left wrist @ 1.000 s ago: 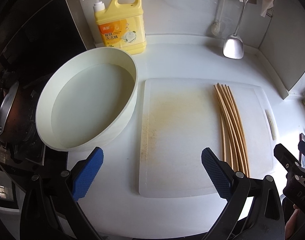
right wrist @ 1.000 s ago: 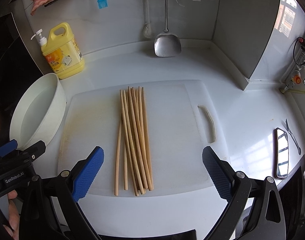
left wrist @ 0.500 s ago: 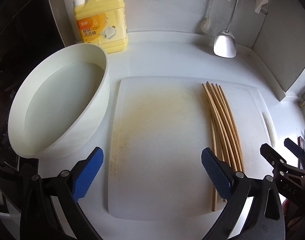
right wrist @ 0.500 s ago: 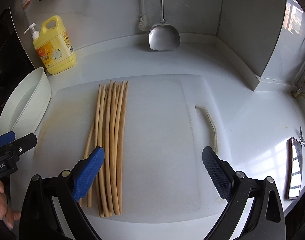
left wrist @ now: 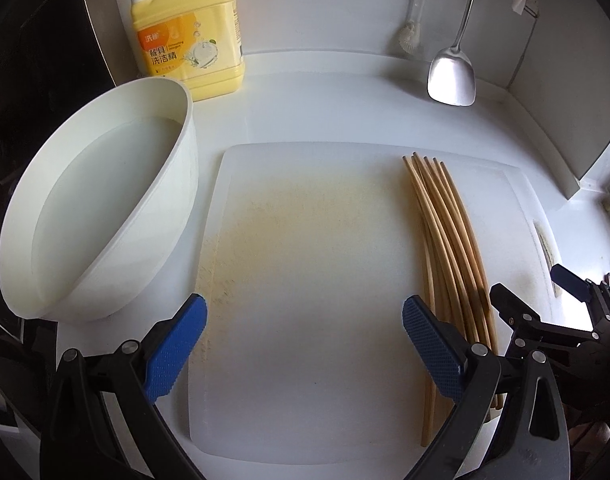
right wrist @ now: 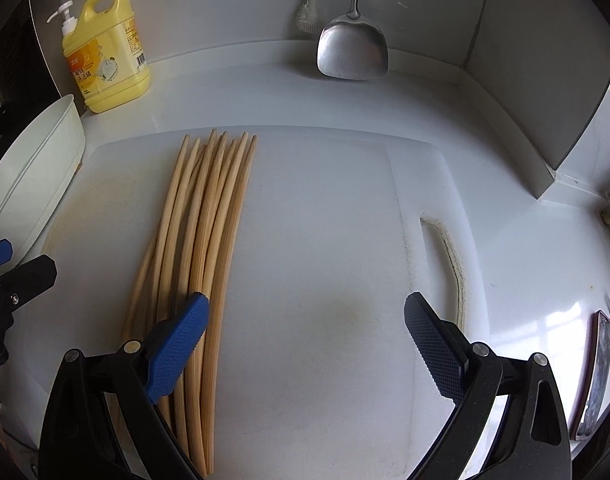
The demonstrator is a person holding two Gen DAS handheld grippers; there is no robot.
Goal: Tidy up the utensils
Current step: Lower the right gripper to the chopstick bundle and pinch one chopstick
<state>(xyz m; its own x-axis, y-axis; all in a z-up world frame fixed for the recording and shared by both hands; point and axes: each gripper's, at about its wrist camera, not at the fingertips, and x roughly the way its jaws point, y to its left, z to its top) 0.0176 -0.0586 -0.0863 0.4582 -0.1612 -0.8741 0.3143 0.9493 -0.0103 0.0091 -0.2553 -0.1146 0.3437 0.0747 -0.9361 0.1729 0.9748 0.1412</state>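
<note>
The blue-padded left gripper [left wrist: 304, 340] and blue-padded right gripper [right wrist: 305, 336] are held wide apart, empty. A bundle of pale wooden chopsticks [right wrist: 209, 240] is laid on the white plastic cutting board [right wrist: 325, 240], long axis running from the grippers toward the back wall.

We see a white countertop [right wrist: 525, 264] meeting grey walls [right wrist: 545, 80] at a corner toward one o'clock. Daylight glares at four o'clock.
</note>
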